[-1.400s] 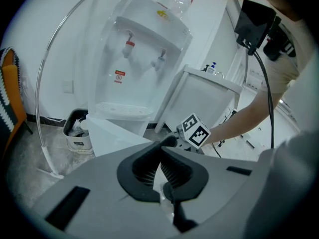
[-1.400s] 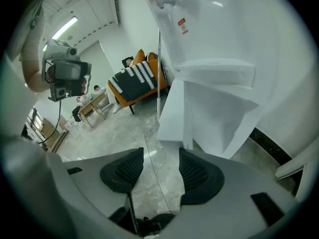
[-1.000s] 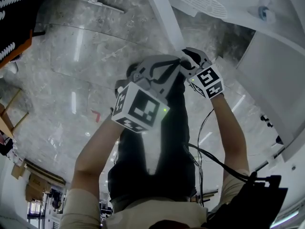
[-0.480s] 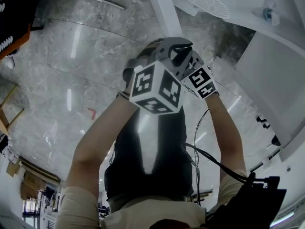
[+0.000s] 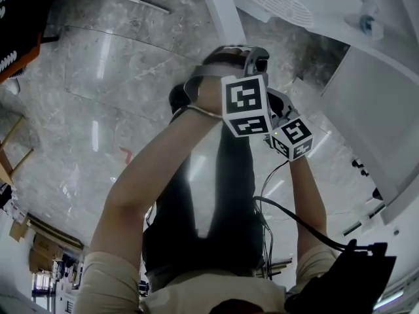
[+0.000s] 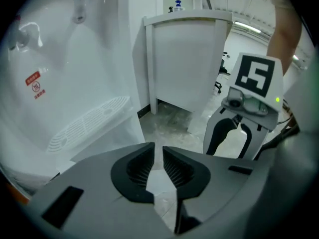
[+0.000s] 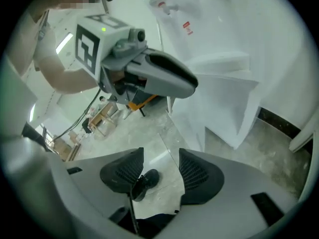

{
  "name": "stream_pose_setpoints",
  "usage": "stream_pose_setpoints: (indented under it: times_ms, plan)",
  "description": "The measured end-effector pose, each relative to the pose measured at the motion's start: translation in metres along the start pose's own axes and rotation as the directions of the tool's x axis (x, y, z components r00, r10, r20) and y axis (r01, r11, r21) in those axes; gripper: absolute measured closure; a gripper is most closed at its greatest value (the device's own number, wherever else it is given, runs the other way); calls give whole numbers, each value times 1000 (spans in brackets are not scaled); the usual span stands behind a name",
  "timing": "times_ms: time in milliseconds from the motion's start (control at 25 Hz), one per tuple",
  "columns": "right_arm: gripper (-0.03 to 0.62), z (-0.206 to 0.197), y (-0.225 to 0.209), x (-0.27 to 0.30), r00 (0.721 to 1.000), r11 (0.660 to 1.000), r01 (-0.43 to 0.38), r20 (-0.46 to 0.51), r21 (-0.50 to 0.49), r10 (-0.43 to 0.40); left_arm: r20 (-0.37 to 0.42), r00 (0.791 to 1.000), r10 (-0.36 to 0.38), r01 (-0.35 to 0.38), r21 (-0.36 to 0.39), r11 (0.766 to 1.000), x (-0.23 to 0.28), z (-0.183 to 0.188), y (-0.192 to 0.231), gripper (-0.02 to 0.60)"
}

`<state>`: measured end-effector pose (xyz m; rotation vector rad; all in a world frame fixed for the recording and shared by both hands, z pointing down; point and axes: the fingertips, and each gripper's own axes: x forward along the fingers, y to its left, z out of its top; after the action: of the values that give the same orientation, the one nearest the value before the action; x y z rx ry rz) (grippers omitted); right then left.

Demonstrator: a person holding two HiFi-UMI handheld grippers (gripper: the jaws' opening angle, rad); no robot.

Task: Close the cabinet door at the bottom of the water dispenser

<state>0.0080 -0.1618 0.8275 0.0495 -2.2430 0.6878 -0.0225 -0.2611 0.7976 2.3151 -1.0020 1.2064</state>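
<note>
The only writing I can find is a red sticker (image 6: 34, 86) on the tall white water dispenser (image 6: 94, 54). It shows a ringed symbol over a couple of red lines, too small for me to read. Each gripper's cube carries black-and-white square markers, no words

Since half a second ago, in the head view, my left gripper (image 6: 158, 151) has rolled and pushed up toward the dispenser. The right gripper (image 7: 161, 156) has slid lower and to the right beneath it

The left fingers are together save a thin slit with nothing in it. The right fingers stand apart and empty; through the gap I see grey marble floor (image 7: 167, 183) and a black shoe (image 7: 145, 183)

The white cabinet door (image 6: 184, 63) stands swung open ahead of the left gripper, right of the slotted drip tray (image 6: 89, 123), and neither gripper touches it. Its lower right corner is behind the right gripper and I cannot make out its hinge side. In the head view my forearm (image 5: 163, 162) and the marker cube (image 5: 245, 103) cover the left fingers
</note>
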Motion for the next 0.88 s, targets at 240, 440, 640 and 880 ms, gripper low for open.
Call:
stream_pose_setpoints:
  times_ms: [240, 440, 640, 880]
  plan:
    - [356, 14, 2, -13, 997, 998, 21, 76, 66, -26, -94, 995, -18, 18, -1, 1000, 14, -32, -6, 476]
    - [356, 27, 10, -13, 994, 998, 13, 104, 67, -20, -62, 998, -10, 11, 28, 1000, 14, -29, -10, 472]
    - [356, 25, 11, -15, 995, 996, 15, 100, 82, -24, -95, 993, -72, 73, 7, 997, 25, -32, -21, 413]
    - [356, 21, 11, -18, 994, 993, 31, 97, 116, -42, -74, 991, -108, 110, 12, 994, 25, -41, -32, 347]
